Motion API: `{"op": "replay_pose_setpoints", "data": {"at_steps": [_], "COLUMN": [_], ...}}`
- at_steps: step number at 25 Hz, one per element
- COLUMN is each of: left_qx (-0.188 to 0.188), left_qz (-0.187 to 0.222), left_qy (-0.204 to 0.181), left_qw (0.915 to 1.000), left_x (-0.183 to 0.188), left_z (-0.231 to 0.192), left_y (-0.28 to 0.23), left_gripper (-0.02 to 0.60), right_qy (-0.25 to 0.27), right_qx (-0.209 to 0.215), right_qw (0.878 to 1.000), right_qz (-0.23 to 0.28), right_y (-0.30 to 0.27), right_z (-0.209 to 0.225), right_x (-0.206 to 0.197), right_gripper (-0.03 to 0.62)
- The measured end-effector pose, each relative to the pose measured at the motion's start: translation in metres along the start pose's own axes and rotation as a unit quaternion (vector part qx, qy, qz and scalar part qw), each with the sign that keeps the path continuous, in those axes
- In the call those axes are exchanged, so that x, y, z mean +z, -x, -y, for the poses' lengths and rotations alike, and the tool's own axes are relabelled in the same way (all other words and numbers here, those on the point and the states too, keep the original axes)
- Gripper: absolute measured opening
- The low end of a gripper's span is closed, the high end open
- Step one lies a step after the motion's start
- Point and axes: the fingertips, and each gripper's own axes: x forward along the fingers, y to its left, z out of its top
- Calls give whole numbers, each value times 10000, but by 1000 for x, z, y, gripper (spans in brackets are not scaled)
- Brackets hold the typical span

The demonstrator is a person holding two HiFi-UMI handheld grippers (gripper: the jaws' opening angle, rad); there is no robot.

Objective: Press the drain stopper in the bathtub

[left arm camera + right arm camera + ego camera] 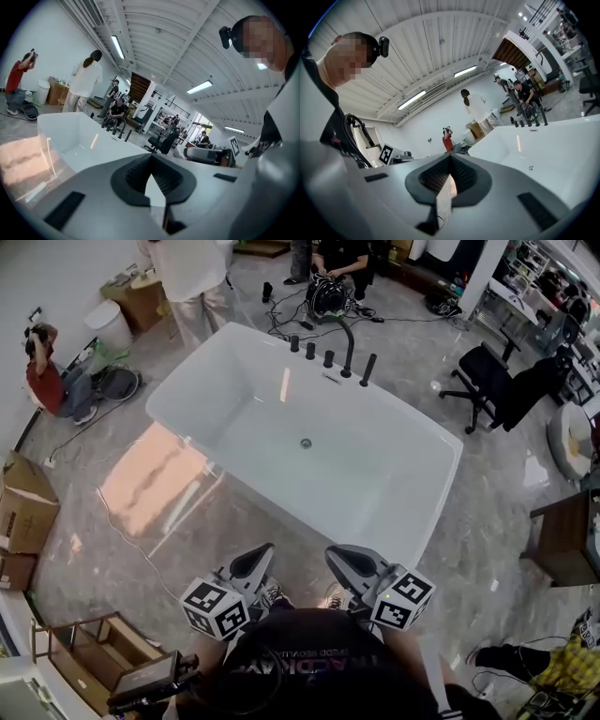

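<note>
A white freestanding bathtub [200,378] stands on the grey floor in the middle of the head view. Its small round metal drain stopper [306,442] sits in the tub's floor and also shows in the right gripper view as the stopper [530,168]. My left gripper [256,561] and right gripper [341,559] are held close to my body, on the near side of the tub and well short of its rim. Both are shut with nothing between the jaws. The left gripper [151,157] points past the tub [65,133]; the right gripper [450,157] points beside the tub [553,140].
Black tap fittings [330,358] line the tub's far rim. A black office chair [487,382] stands at the right, cardboard boxes [23,507] at the left. A crouching person in red [47,381] and several standing people [187,277] are behind. Cables [131,540] lie on the floor.
</note>
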Motion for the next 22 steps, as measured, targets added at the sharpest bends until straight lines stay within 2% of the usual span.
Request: {"op": "replay_pose_setpoints", "data": {"at_steps": [11, 15, 22], "left_qx": [-127, -32, 237], "left_qz": [-84, 17, -38], "left_qy": [31, 141, 326], "left_qw": [9999, 9999, 9992], "left_x": [26, 23, 28], "left_z": [-64, -72, -102], "left_y": [30, 37, 46], "left_gripper": [8, 8, 8], "right_qy": [-35, -34, -139], "right_qx": [-144, -106, 128], "right_qw": [9999, 9999, 9991], "right_qz": [14, -126, -373], "right_y": [-76, -86, -128], "right_z": [-23, -19, -17], "right_x": [4, 0, 2], "right_gripper": [15, 15, 15]}}
